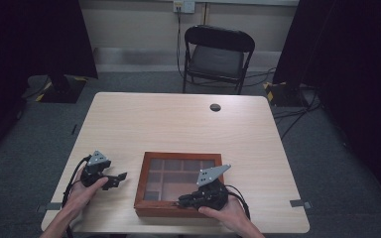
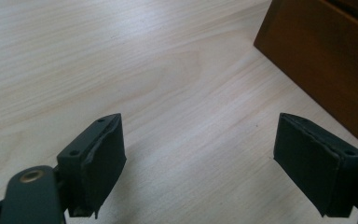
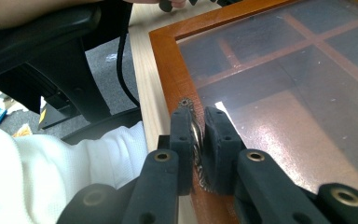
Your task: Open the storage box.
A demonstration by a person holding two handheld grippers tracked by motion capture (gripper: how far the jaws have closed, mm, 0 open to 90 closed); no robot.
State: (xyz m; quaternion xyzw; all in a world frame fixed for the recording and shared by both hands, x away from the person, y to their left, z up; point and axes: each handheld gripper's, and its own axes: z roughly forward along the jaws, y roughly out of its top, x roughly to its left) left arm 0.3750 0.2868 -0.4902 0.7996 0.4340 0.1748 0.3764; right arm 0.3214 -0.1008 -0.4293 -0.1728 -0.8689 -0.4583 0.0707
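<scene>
A pale wood-grain table [image 1: 178,124] stands on grey carpet, with a black folding chair [image 1: 218,57] behind its far edge and dark curtains to either side. On the table's near half, close to the person's edge, lies a shallow reddish-brown wooden box with a glazed lid [image 1: 178,184]; dividers forming compartments show through the pane. Its long axis runs across the table from left to right, and the front wall faces the person.

The right gripper [image 3: 198,133] rests over the box's near right corner, its jaws pressed together on a small ornate metal latch [image 3: 186,103] that sits on the lid's front frame. The gripper points along the front frame, so the lid lies ahead of and beside its jaws. The hinge side cannot be made out, but it is probably along the far edge, so a lift would likely swing the front edge up and away.

The left gripper [image 2: 198,158] hovers over bare table just beside the box's left wall, its jaws spread with nothing between them. The right hand [image 1: 228,215] is plainly the nearer to the latch; the left seems placed to steady the box.
</scene>
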